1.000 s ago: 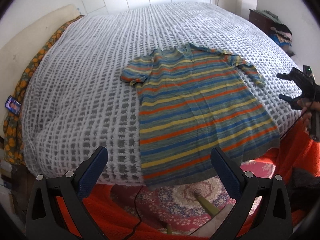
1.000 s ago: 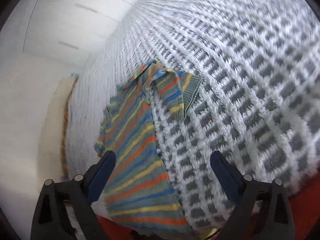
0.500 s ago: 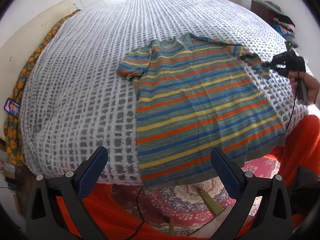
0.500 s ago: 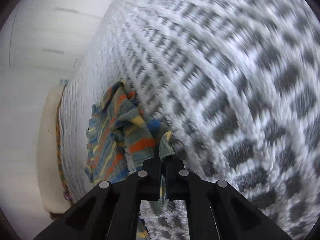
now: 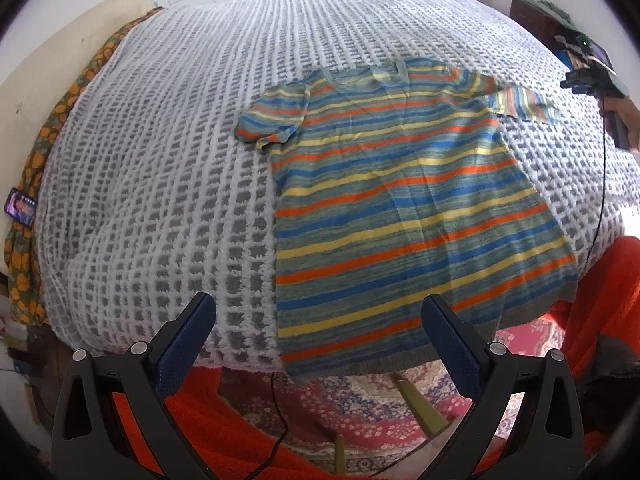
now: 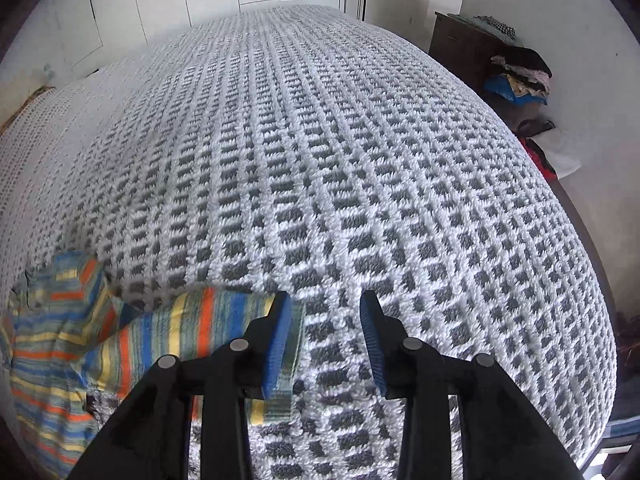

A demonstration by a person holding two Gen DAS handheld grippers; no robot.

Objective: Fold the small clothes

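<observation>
A small striped T-shirt (image 5: 400, 208) in blue, orange, yellow and green lies flat, face up, on the grey-and-white bedspread (image 5: 180, 160), its hem at the near edge of the bed. My left gripper (image 5: 318, 308) hovers open over the hem with nothing between its fingers. The shirt's right sleeve (image 5: 524, 106) is stretched out sideways. In the right wrist view this sleeve (image 6: 192, 328) lies beside and under the left finger of my right gripper (image 6: 326, 336). Its jaws are opening and the pads are off the cloth. A hand holds that gripper (image 5: 588, 76) at the far right.
A phone (image 5: 20, 208) and an orange floral cloth (image 5: 52, 120) lie along the bed's left edge. A dark dresser (image 6: 472, 52) and a pile of clothes (image 6: 520, 76) stand right of the bed. Red blanket (image 5: 600, 300) and patterned rug (image 5: 380, 400) lie below the near edge.
My right gripper shut on the crumpled right sleeve, drew it out to the right, and has now parted its jaws off it. The sleeve lies stretched out. The left gripper stayed open, drifting slightly nearer.
</observation>
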